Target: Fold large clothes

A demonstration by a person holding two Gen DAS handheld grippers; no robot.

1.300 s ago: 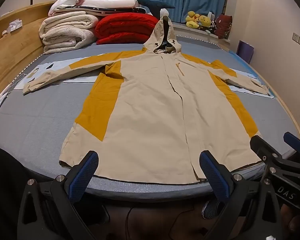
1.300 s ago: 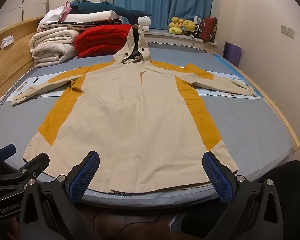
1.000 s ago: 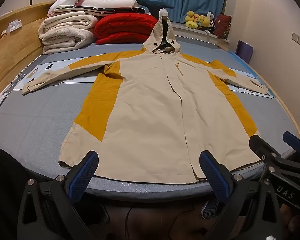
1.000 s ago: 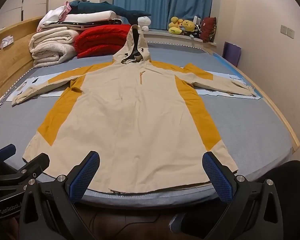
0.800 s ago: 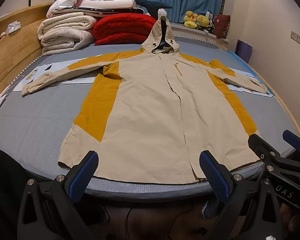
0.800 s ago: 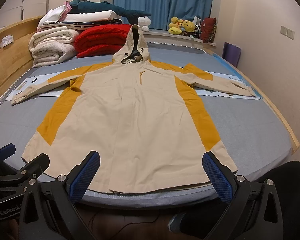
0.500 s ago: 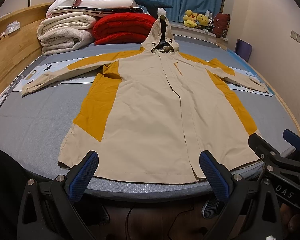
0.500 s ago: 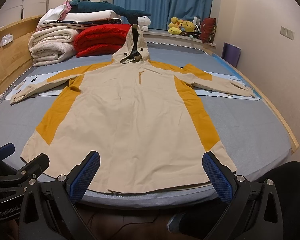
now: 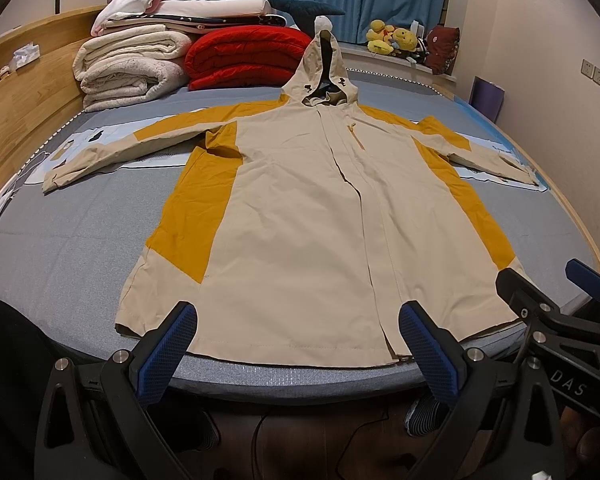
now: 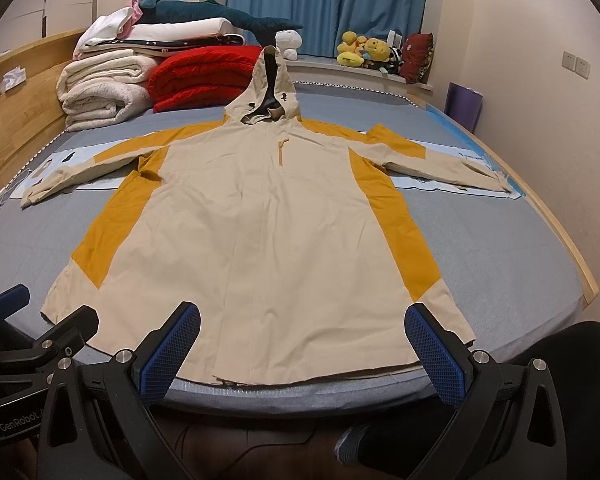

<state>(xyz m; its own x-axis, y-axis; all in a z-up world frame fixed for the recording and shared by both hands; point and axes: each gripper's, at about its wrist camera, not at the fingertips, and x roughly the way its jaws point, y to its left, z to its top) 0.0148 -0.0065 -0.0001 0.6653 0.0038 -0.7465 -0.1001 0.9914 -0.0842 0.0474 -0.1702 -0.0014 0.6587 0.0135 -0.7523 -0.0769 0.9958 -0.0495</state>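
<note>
The jacket (image 9: 311, 216) lay flat on the bed (image 9: 72, 236), sleeves spread, hem at the near edge; the left gripper (image 9: 298, 344) and right gripper (image 10: 303, 344) hung wide open, holding nothing; pinching only the top layer could drag the front askew.

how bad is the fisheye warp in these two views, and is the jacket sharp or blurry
Left wrist view: strong barrel distortion, the bed edge bows, corners are black vignette; the jacket is sharp under dim warm light. Right wrist view: same curving and dark corners, jacket crisp with seams readable, no glare; the open right gripper looms large at the bottom.
</note>
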